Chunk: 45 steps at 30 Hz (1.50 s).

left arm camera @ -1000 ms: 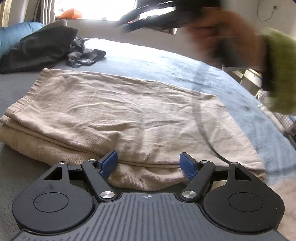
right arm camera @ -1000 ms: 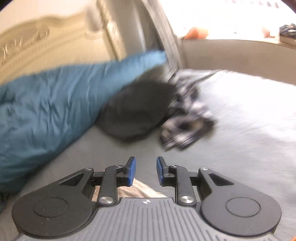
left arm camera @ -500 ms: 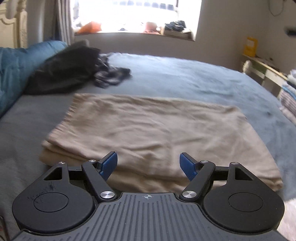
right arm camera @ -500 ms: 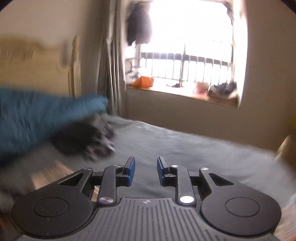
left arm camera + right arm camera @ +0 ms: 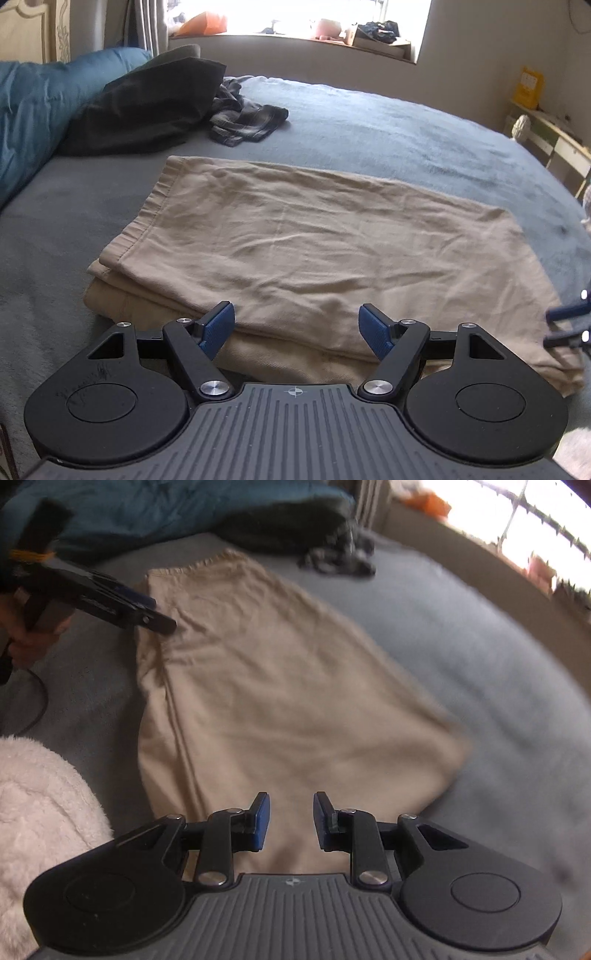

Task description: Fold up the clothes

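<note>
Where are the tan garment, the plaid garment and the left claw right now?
tan garment [image 5: 314,236], left wrist view, middle of its top layer.
plaid garment [image 5: 247,118], left wrist view, centre of the crumpled heap.
left claw [image 5: 297,328], left wrist view, midway between its blue fingertips, jaws open.

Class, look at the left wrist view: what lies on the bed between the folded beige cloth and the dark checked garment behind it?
Only bare grey bedcover separates the folded beige cloth from the dark checked garment.

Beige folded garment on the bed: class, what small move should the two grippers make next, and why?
Probably ease the left gripper forward onto the near edge of the beige garment and close. It is open and empty just short of the layered fold; the right gripper, also open, hovers over the other end, so neither holds cloth yet.
</note>
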### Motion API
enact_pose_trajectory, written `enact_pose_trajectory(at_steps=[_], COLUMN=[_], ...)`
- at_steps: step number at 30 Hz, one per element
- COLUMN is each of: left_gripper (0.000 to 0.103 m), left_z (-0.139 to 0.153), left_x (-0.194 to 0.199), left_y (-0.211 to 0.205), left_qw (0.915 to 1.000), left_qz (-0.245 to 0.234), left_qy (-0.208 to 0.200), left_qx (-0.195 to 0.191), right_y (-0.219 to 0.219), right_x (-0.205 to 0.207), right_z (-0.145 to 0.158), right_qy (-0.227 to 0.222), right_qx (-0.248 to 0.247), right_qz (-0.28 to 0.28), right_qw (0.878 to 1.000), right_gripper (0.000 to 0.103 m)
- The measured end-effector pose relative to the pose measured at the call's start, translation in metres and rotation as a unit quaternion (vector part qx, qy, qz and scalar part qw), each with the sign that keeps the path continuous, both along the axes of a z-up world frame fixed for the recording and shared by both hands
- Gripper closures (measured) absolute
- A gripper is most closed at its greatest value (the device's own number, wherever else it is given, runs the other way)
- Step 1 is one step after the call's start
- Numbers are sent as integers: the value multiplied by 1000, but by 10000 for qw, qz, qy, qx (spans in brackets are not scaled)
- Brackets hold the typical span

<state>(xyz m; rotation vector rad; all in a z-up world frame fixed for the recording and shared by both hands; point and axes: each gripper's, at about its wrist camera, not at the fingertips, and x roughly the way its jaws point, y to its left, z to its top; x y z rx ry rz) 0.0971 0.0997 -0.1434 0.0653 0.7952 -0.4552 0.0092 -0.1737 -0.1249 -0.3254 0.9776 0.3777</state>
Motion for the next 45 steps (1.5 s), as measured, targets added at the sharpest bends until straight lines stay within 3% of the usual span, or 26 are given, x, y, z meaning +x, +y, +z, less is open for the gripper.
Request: enact_pose_trajectory(at_steps=[3,6,13,18,23,28,32,36,41,45], left_gripper=[28,28,28,28,28,28,28,28,28,28], left_z=[-5,-5,4,12,16,20,16,-3,-7,-8], left_x=[0,-3,-13,-14,-13,-8,1,12,10,11], left_y=[2,5,11,12,11,9,0,-6,-2,2], left_qw=[10000,10000,9999,9997,9995,9989,9987,9999,9998,9998], left_qz=[-11,28,64,66,36,29,-107,-49,-66,-71], left_qy=[-2,17,-80,-202,-299,-422,-450,-150,-169,-155], left_qx=[27,15,-58,-70,-93,-205,-218,-31,-20,-81], right_y=[1,-3,-31,-26,-34,-52,-61,-48,-45,-77], right_x=[-22,-45,-5,25,0,-25,-4,41,60,36], right_z=[-7,9,32,10,-6,5,19,16,-10,-13], right_qy=[311,513,-163,-230,30,103,-291,-604,-479,-363], right_qx=[166,221,950,826,726,667,853,995,781,766], right_qz=[192,411,-752,-1200,-1297,-1442,-1680,-1667,-1536,-1951], right_qw=[9992,9976,9925,9891,9889,9872,9817,9791,9839,9771], right_gripper=[76,77,77,77,77,77,77,77,77,78])
